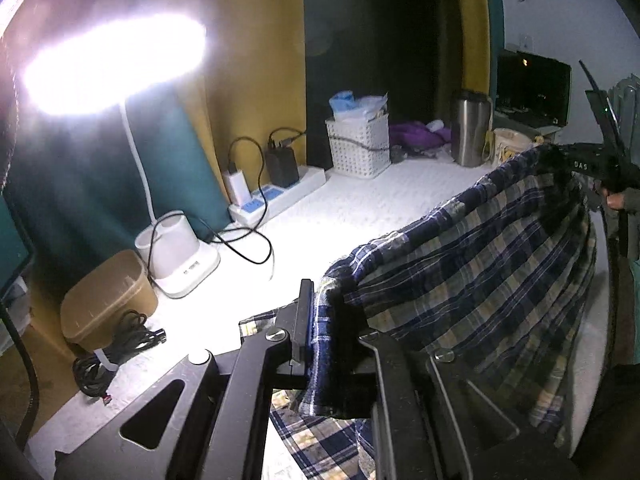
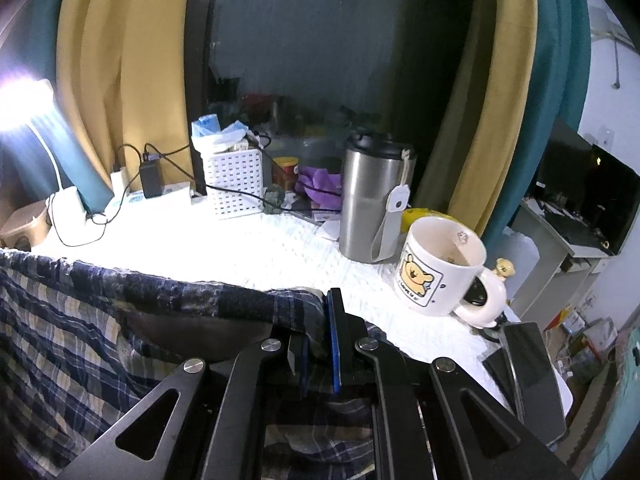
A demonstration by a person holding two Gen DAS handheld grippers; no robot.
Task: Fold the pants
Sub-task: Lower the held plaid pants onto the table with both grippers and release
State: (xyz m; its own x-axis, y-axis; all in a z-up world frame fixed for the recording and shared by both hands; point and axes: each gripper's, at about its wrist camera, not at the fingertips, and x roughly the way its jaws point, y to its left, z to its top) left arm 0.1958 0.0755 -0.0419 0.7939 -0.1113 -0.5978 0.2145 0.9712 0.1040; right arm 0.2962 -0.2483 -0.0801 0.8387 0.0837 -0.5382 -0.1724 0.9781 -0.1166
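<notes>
Between the fingers of the left gripper [image 1: 326, 332], a corner of the plaid pants [image 1: 472, 280] is pinched tight; the cloth stretches away rightward to the right gripper [image 1: 576, 168], with the lit lamp [image 1: 116, 64] far left.

In the right wrist view, the right gripper [image 2: 318, 344] clamps the pants [image 2: 100, 320], which trail leftward; a bear mug [image 2: 438, 266] stands just ahead to its right.

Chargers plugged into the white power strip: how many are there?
2. A white charger stands toward the strip's lamp-side end, and a black charger stands beside it, nearer the white perforated basket. More may hide behind them.
</notes>
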